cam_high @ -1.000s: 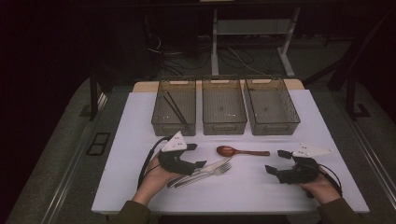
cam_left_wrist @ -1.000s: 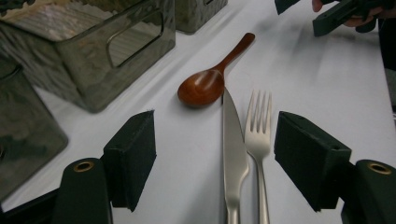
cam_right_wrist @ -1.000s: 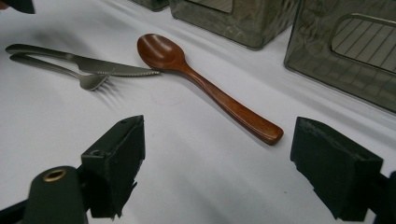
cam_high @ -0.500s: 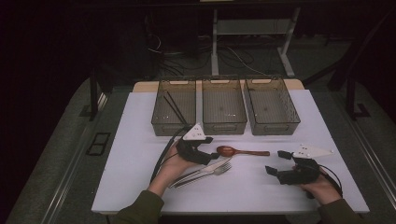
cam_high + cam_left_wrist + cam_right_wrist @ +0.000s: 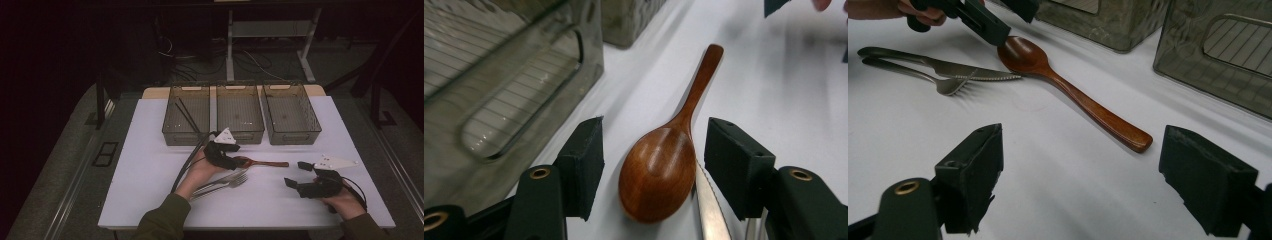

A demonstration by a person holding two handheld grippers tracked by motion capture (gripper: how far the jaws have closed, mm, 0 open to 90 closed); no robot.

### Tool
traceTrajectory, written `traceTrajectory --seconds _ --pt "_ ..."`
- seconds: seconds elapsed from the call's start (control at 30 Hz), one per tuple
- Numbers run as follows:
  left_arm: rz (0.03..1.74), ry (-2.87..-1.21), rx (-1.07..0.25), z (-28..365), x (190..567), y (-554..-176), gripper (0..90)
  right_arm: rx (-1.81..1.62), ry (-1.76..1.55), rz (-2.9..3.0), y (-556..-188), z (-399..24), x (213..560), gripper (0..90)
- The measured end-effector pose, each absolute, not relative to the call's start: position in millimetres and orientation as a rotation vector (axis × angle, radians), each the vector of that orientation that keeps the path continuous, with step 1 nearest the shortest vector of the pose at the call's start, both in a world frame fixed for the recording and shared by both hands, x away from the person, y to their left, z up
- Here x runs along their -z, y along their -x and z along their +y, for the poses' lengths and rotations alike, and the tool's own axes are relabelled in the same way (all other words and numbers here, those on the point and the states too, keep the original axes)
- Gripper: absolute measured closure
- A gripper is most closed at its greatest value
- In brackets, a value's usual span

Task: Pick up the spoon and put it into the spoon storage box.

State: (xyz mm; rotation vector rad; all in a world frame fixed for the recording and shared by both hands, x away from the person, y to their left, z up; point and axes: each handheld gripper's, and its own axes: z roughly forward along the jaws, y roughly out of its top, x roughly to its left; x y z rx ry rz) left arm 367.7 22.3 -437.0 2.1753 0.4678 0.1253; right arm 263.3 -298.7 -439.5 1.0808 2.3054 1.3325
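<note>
Left gripper (image 5: 239, 161) straddles the reddish-brown wooden spoon (image 5: 664, 165) on the white rectangular tabletop (image 5: 150, 165).

Three smoky clear plastic bins (image 5: 240, 111) line the far edge; the left one holds dark sticks (image 5: 186, 116). Bare tabletop spreads left and near. Left jaws, just closing, stand apart around the spoon bowl, not touching; right gripper (image 5: 295, 175) spread, empty. Steel knife and fork (image 5: 948, 75) lie beside.

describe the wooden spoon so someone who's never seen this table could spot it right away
On the white table, look just in front of the row of three clear bins, below the middle one. The wooden spoon lies flat there, its bowl between the open jaws of the left tool, not yet gripped. It is the one reddish-brown piece; the knife and fork beside it are silvery metal.
</note>
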Motion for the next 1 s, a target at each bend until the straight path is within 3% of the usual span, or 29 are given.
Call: traceTrajectory --seconds 0.53,1.0 --pt "0.460 -2.278 -0.106 12.3 452.4 -368.7 46.1 -1.336 -1.082 2.298 -262.8 -299.8 438.9 18.2" --pt "0.406 -2.272 -0.059 12.0 450.9 -365.5 67.4 -1.335 -1.079 2.294 -262.8 -300.0 438.7 18.2"
